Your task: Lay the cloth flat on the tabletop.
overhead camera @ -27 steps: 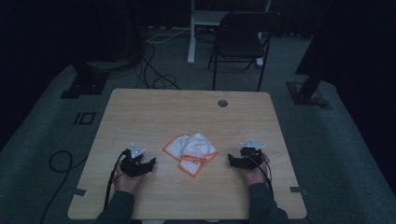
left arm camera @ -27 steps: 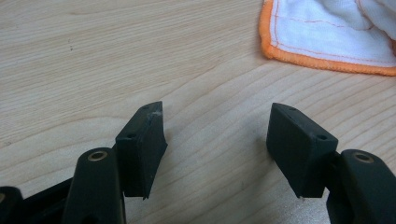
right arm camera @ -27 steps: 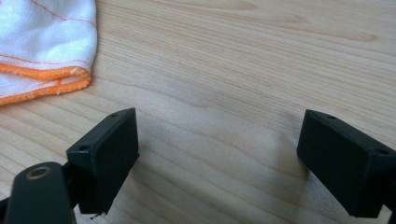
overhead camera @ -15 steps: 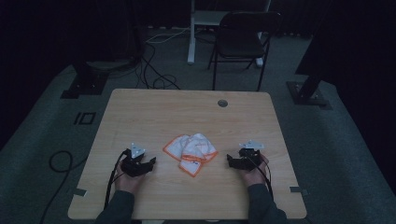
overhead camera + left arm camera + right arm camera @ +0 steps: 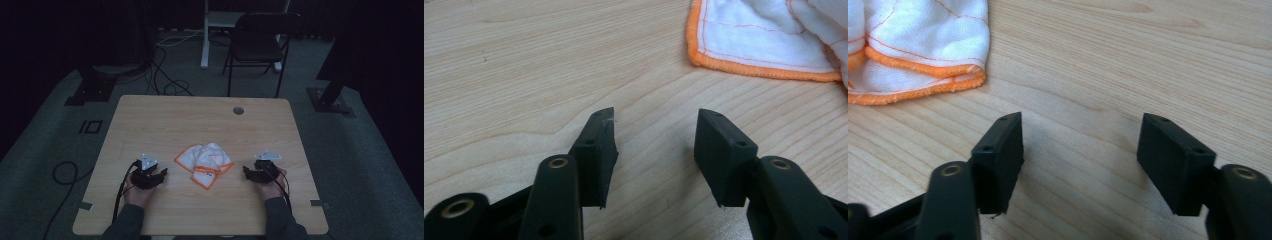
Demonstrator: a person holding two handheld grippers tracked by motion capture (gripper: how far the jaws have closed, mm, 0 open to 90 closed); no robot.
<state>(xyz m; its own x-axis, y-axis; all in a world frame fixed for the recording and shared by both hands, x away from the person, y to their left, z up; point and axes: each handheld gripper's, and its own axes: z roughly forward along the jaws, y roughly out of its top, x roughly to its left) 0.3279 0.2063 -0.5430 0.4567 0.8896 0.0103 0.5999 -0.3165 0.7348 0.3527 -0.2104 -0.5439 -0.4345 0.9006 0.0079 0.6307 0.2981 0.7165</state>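
A crumpled white cloth with orange hems (image 5: 204, 163) lies in the middle of the wooden table (image 5: 165, 120), nearer the front edge. My left gripper (image 5: 161, 174) rests on the table just left of the cloth, jaws open with bare wood between them. In the left gripper view the cloth (image 5: 769, 40) lies at the upper right, apart from the gripper (image 5: 656, 135). My right gripper (image 5: 247, 172) rests to the right of the cloth, open and holding nothing. In the right gripper view the cloth (image 5: 918, 45) sits at the upper left, beyond the gripper (image 5: 1080, 142).
A round cable hole (image 5: 238, 110) sits near the table's far edge. A dark chair (image 5: 260, 42) and a white stand (image 5: 205, 35) are on the floor beyond the table. Cables (image 5: 165, 75) trail on the carpet at the back left.
Both grippers have shifted only slightly; the right one sits a touch lower and more to the left than before. The cloth has not moved.
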